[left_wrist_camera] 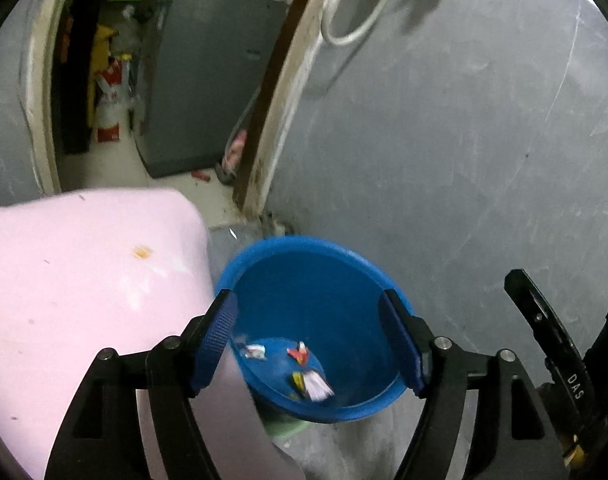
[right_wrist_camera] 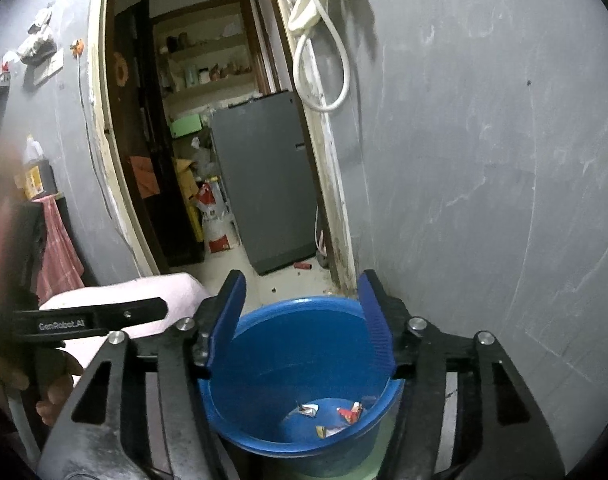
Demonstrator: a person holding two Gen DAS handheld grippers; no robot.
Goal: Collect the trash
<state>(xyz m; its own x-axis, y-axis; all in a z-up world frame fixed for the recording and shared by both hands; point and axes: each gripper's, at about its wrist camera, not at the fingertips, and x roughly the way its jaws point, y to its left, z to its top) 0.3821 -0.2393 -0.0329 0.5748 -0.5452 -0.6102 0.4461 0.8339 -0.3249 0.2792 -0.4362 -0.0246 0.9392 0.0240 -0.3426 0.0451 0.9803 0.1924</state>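
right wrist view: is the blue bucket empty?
No. Several scraps of trash lie on the bottom of the blue bucket.

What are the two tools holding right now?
Nothing. The left tool and the right tool both stand open over the blue bucket; the scraps of trash lie at its bottom.
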